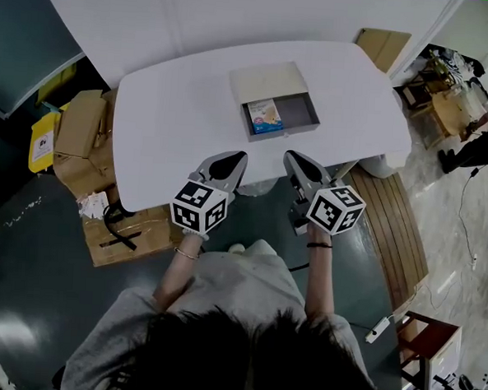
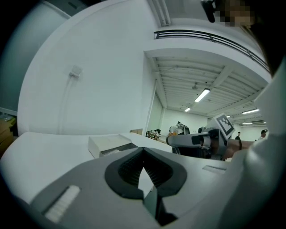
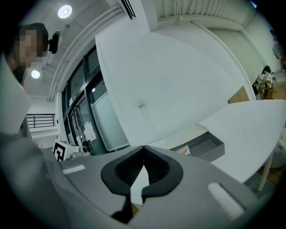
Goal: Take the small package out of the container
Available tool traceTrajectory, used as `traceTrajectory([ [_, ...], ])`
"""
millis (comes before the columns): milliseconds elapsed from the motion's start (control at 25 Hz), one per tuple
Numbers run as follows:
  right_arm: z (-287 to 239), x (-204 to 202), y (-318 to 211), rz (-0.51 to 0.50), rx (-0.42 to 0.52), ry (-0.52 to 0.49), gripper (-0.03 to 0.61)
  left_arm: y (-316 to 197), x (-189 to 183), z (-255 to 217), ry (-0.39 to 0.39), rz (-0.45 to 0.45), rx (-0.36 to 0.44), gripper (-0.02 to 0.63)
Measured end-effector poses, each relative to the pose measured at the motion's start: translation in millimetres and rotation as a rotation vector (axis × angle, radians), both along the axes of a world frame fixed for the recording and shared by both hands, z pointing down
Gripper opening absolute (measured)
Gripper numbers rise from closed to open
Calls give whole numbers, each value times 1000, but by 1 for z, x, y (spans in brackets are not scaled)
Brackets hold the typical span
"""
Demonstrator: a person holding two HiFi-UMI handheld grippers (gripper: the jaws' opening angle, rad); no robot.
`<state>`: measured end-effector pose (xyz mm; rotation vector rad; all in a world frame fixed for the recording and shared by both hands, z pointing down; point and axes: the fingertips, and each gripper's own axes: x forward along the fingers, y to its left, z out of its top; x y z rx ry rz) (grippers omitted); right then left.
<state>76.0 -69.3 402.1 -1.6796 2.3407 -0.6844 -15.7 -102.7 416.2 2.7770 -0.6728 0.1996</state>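
A beige drawer box [image 1: 269, 83] stands on the white table [image 1: 174, 128], its grey tray [image 1: 303, 113] pulled out toward me. A small blue and orange package [image 1: 264, 116] lies in the tray's left half. Both grippers hover at the table's near edge, well short of the box. My left gripper [image 1: 239, 158] is shut with nothing in it, and its own view shows the box [image 2: 109, 144] ahead. My right gripper [image 1: 288, 157] is shut and empty too; in its view the tray [image 3: 204, 147] and the package [image 3: 186, 152] lie beyond the jaws.
Cardboard boxes [image 1: 83, 135] are stacked on the floor left of the table. A wooden board [image 1: 390, 232] and cluttered stands [image 1: 447, 104] lie to the right. A white wall [image 1: 239, 12] runs behind the table.
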Motion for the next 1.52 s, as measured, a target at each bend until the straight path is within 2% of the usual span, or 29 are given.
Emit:
traceTrajectory([
  [360,4,21,-24,-23,-7,-51,14,-17,14,9,-18,-40,-22,-8],
  [960,6,61,-106,-186,-44,-67,14,-93,40,7,-16,-219,-57,-8],
  [1360,16,67,-144,-284,-68,-71,14,-118,45,16,-22,-329,-69,-8],
  [1520,21,69,-151,-316,-78,-72,14,-122,51,22,-17,-347,-77,-8],
])
